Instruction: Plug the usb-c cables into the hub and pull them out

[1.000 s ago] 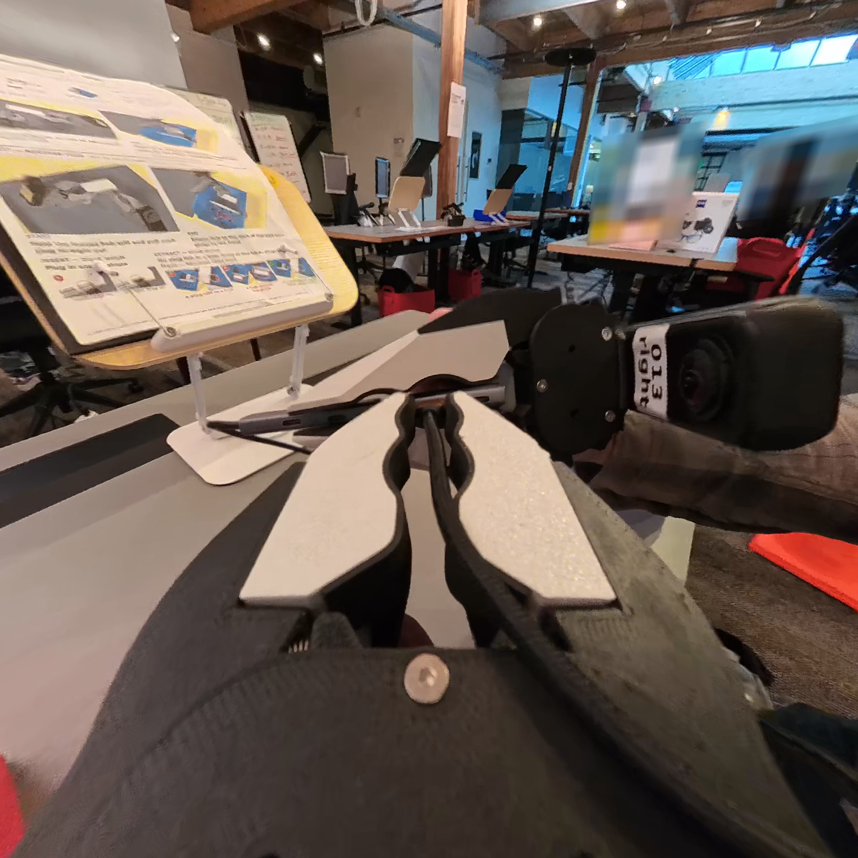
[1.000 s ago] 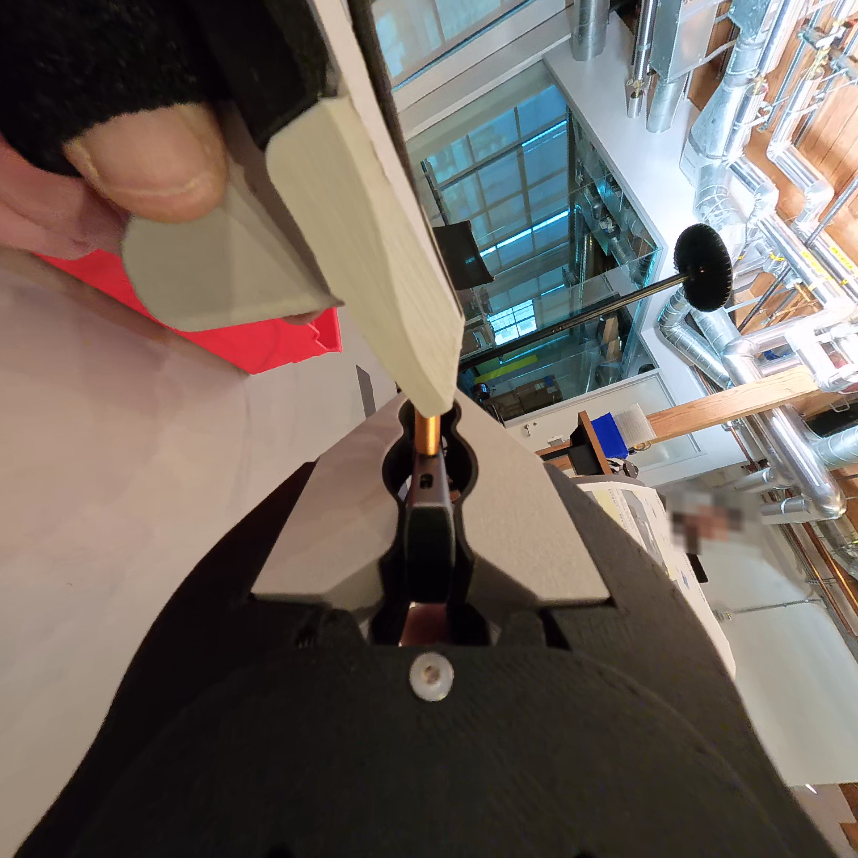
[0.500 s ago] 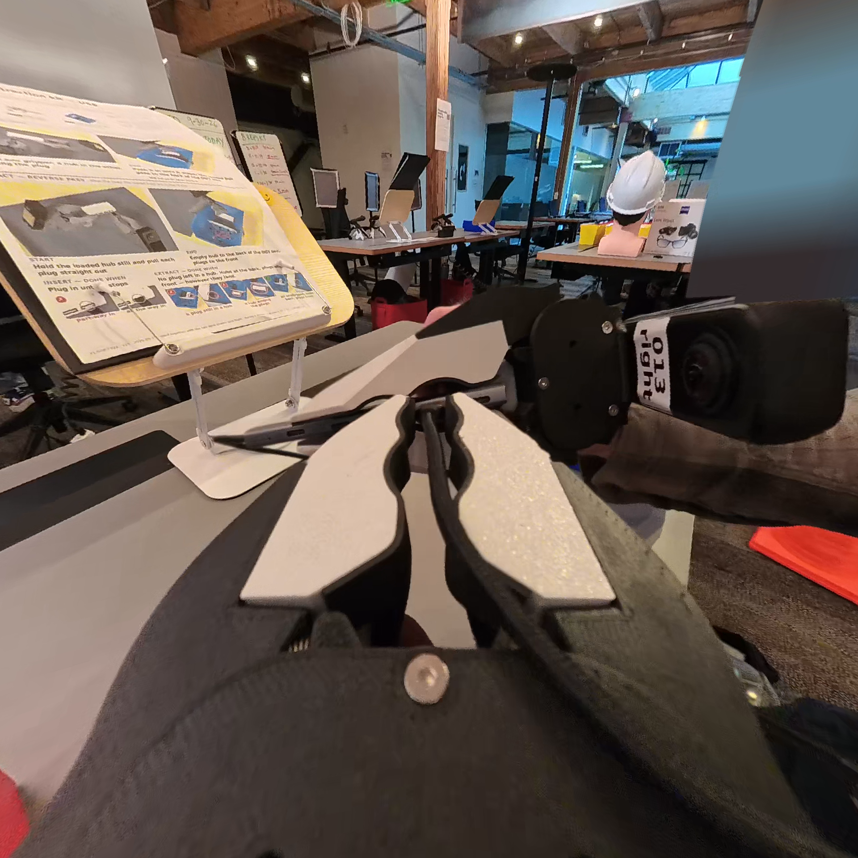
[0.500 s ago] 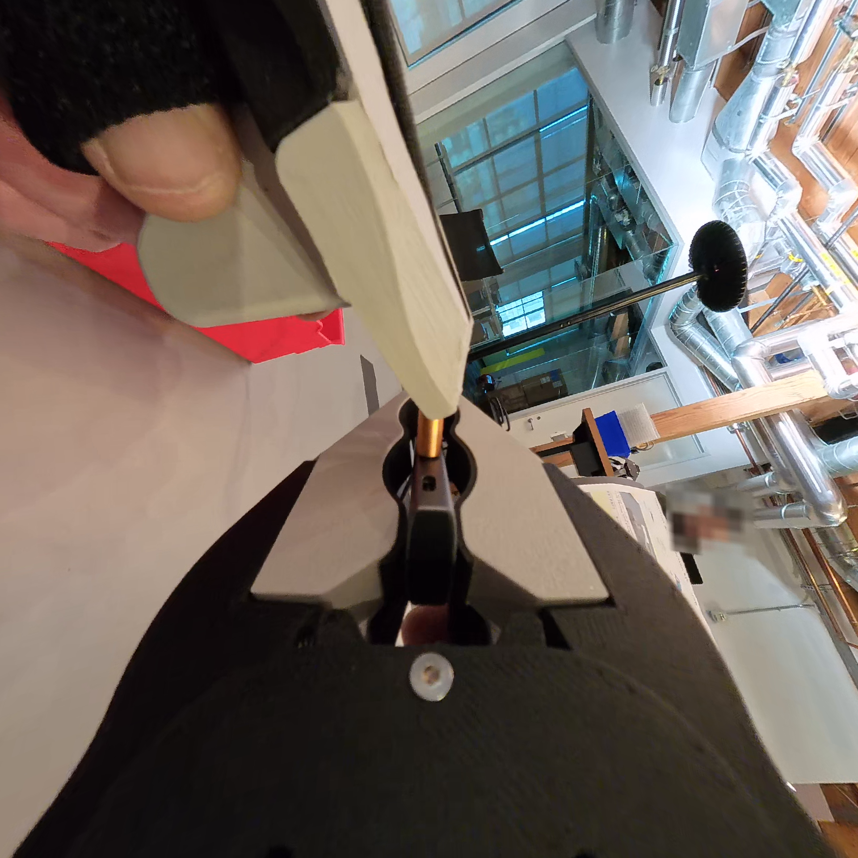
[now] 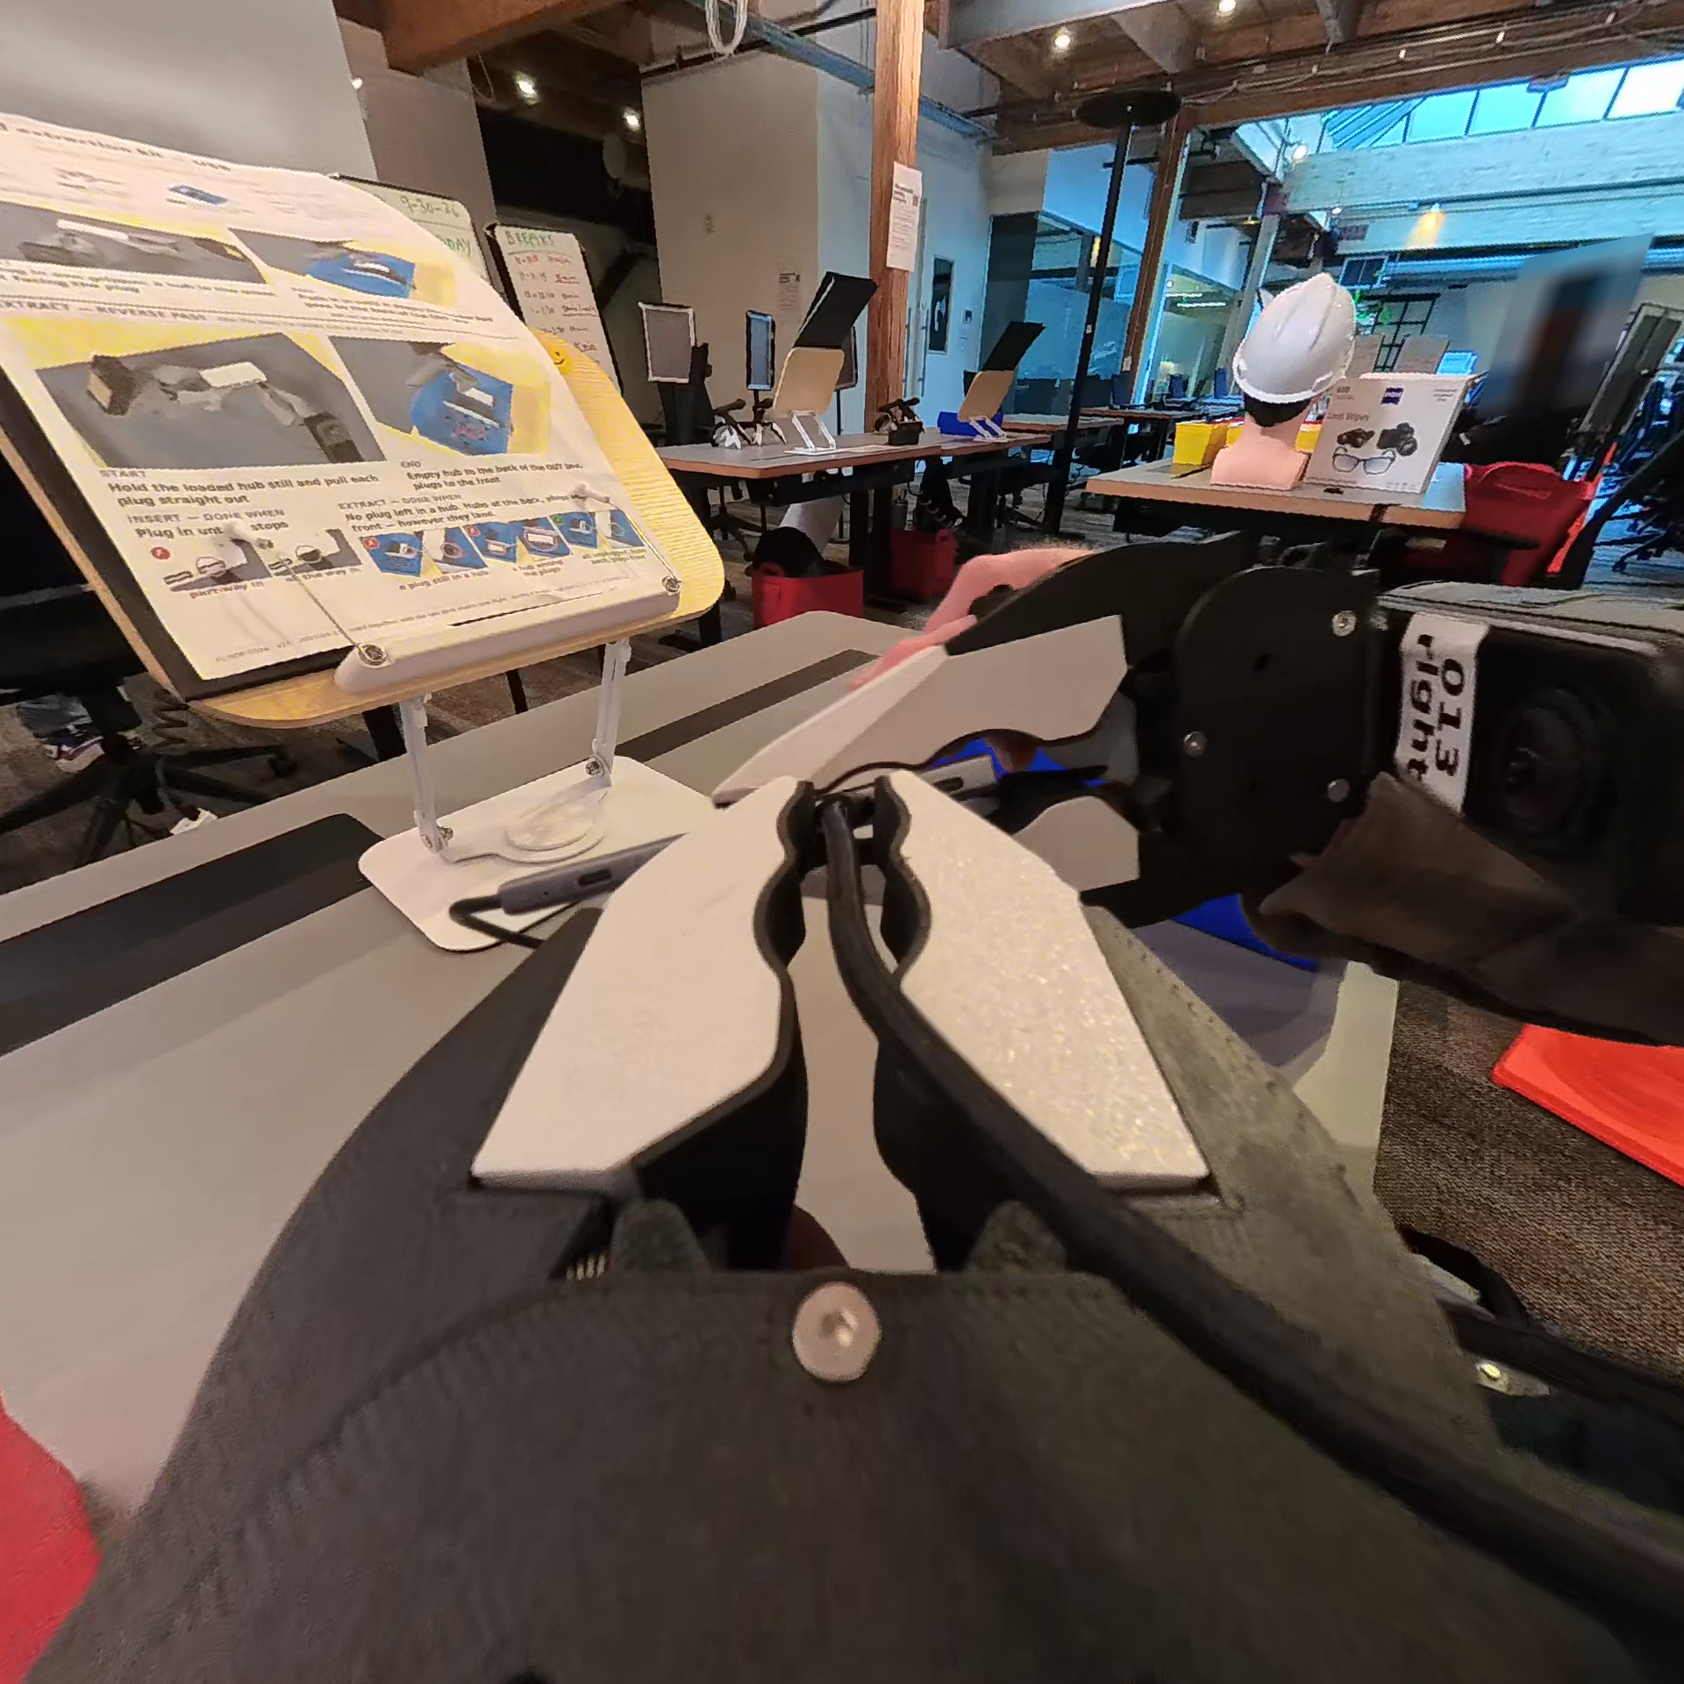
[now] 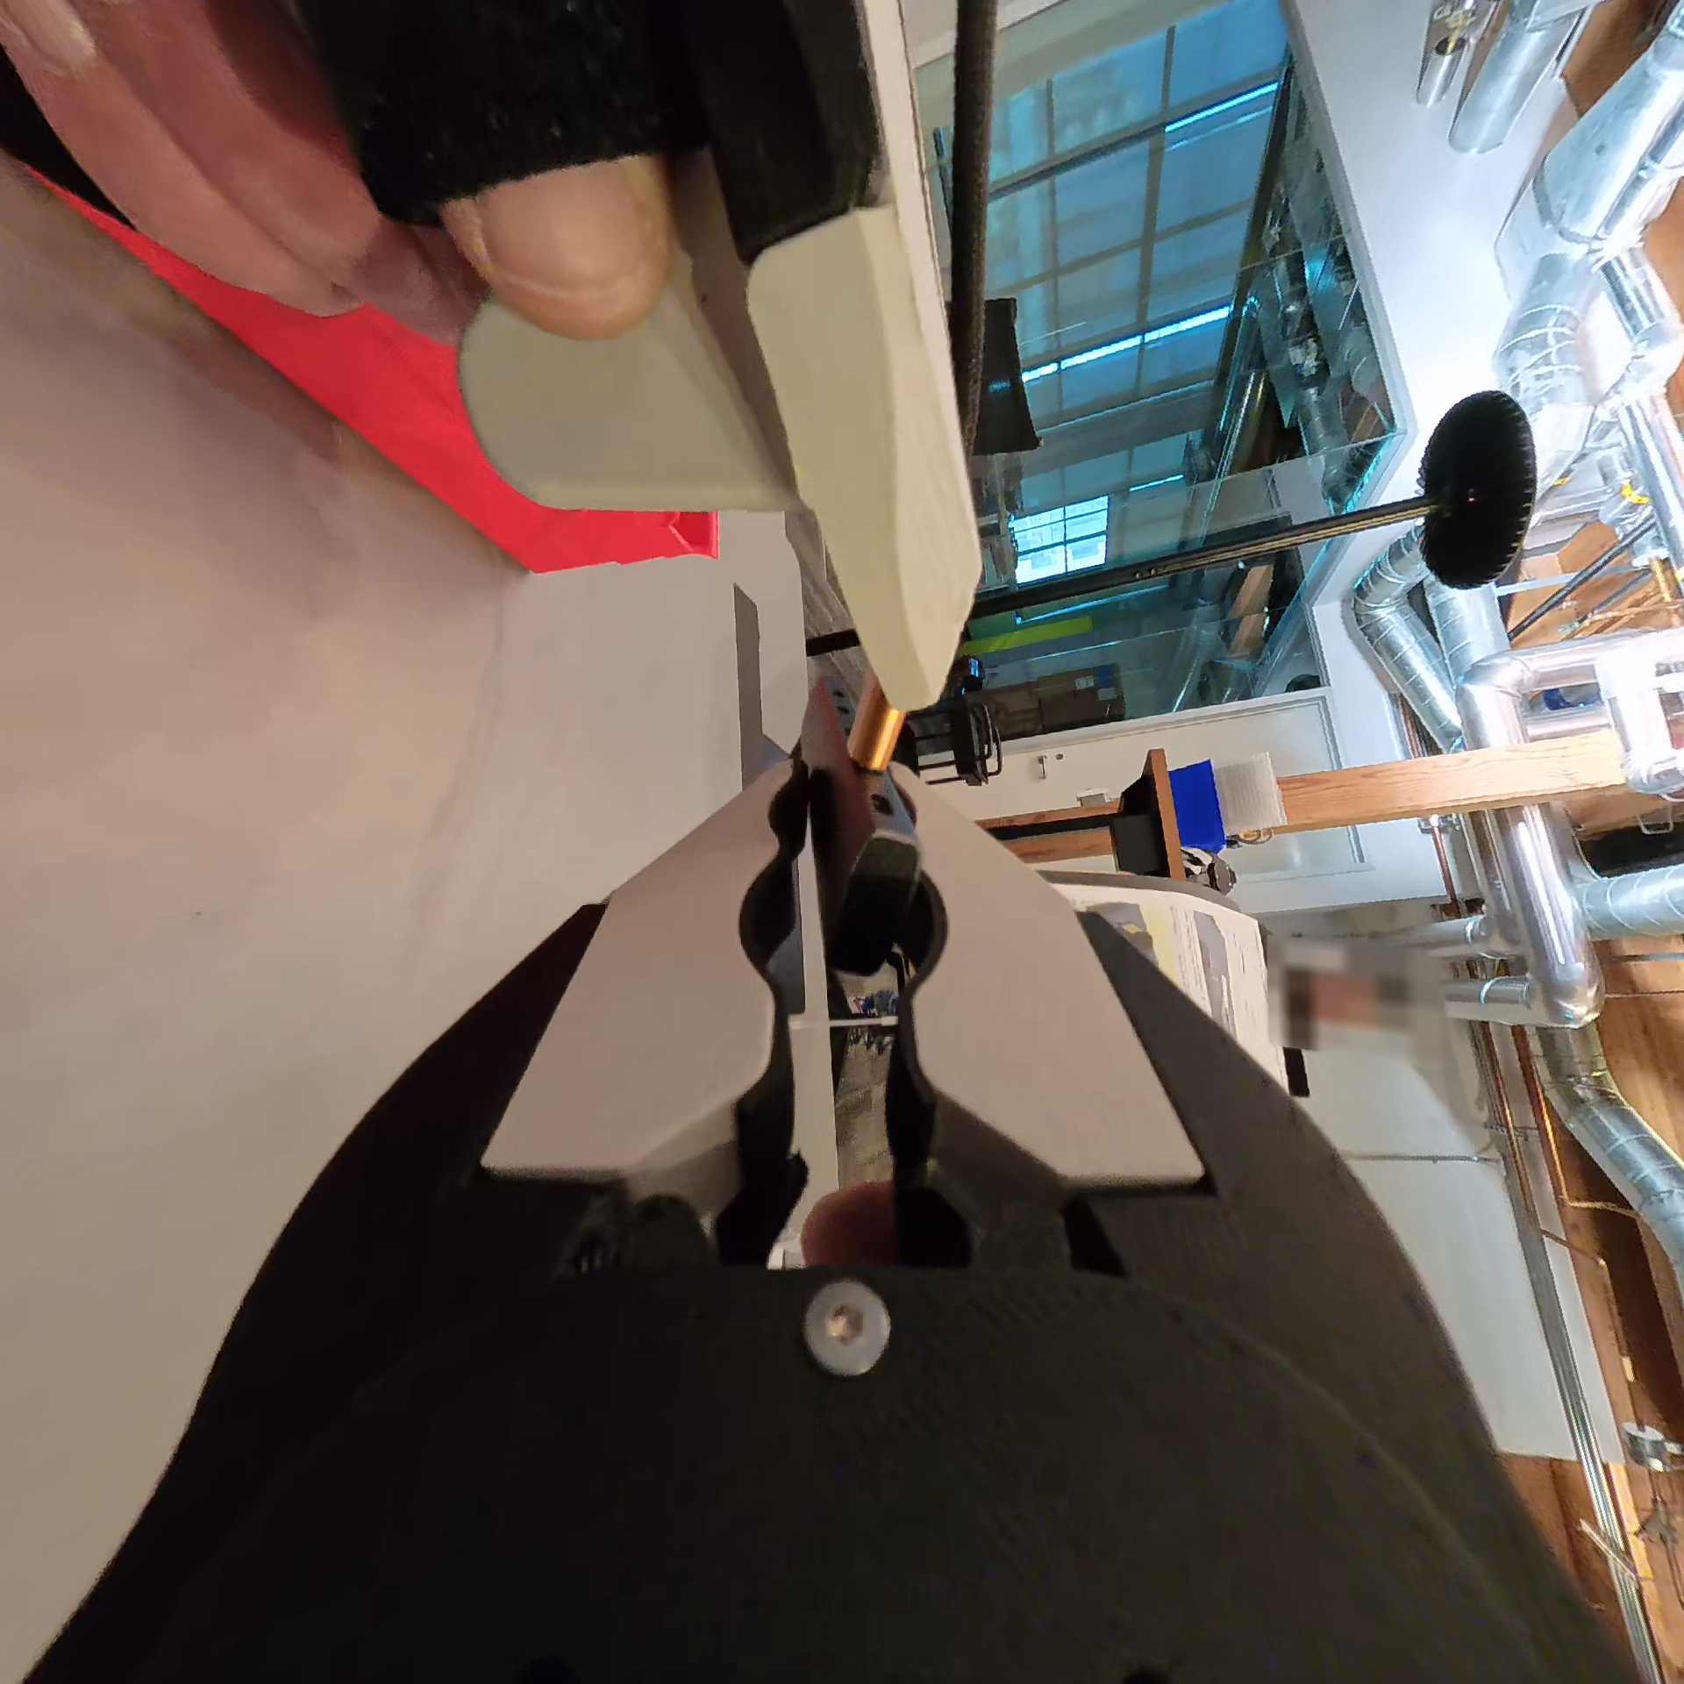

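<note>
My left gripper [image 5: 843, 802] is shut on a black usb-c cable [image 5: 875, 957], which runs back between its fingers. The cable's copper-collared plug [image 6: 875, 738] sticks out of the left fingertips [image 6: 902, 583] and meets the end of the hub. The grey hub [image 5: 583, 879] lies level above the table, and its free end with a short black lead points left. My right gripper [image 6: 852, 784] is shut on the hub [image 6: 834, 820], which shows edge-on and tilted between its fingers. In the left wrist view the right gripper [image 5: 911, 720] reaches in from the right, and its lower finger is hidden.
A tilted stand with a printed sheet [image 5: 319, 456] rests on its white base [image 5: 510, 847] on the grey table [image 5: 182, 1093], just behind the hub. A red bin [image 6: 437, 401] sits beyond the left gripper. A thumb [image 6: 565, 264] presses on the left gripper. The tips of one gripper are about 5 cm away from the tips of the other.
Both grippers stay shut. The hub has tilted between the right fingers, and light now shows through the gap behind it. The left gripper sits closer in the right wrist view.
</note>
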`<state>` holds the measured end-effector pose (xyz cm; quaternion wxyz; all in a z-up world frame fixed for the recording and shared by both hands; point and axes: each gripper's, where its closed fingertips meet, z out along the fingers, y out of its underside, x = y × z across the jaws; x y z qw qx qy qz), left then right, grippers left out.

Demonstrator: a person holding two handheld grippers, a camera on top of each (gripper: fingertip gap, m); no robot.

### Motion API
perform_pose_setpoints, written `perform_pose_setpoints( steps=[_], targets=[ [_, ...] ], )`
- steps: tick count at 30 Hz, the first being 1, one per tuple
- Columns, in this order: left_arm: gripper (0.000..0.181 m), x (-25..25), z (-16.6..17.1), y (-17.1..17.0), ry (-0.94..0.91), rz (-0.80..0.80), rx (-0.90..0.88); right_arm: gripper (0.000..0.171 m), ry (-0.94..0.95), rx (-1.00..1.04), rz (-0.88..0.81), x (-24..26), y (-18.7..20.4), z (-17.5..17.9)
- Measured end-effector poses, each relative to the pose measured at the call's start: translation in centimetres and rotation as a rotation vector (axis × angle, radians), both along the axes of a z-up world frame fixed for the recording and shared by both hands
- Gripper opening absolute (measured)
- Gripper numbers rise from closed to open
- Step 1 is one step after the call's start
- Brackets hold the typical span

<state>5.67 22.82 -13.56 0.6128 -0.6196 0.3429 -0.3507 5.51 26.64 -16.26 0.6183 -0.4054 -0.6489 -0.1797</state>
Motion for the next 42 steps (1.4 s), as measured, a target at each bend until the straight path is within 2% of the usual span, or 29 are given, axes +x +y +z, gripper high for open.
perform_pose_setpoints(
  steps=[17, 20, 24, 30, 38, 42],
  targets=[
    [0.012, 1.0, -0.7, -0.5, 0.010, -0.030, -0.039, 0.007, 0.070, -0.145, -0.098, 1.1, -0.5, -0.2],
    [0.032, 0.9, 0.1, -0.5, -0.011, -0.036, -0.039, 0.007, 0.082, -0.140, -0.135, 2.0, -0.2, 0.4],
    [0.043, 0.7, 0.9, -0.7, -0.025, -0.060, -0.026, 0.007, 0.111, -0.155, -0.195, 4.1, 0.3, 1.8],
    [0.047, 0.8, -0.6, -0.1, 0.002, -0.059, -0.071, 0.007, 0.189, -0.299, -0.324, 10.6, 1.4, 4.9],
    [0.043, 0.4, -2.0, 1.0, 0.046, -0.005, -0.114, 0.008, 0.265, -0.462, -0.564, 24.6, 0.9, 9.7],
    [0.042, 0.4, -3.1, 1.5, 0.059, 0.007, -0.155, 0.008, 0.261, -0.626, -0.644, 30.1, -0.5, 9.8]
  ],
)
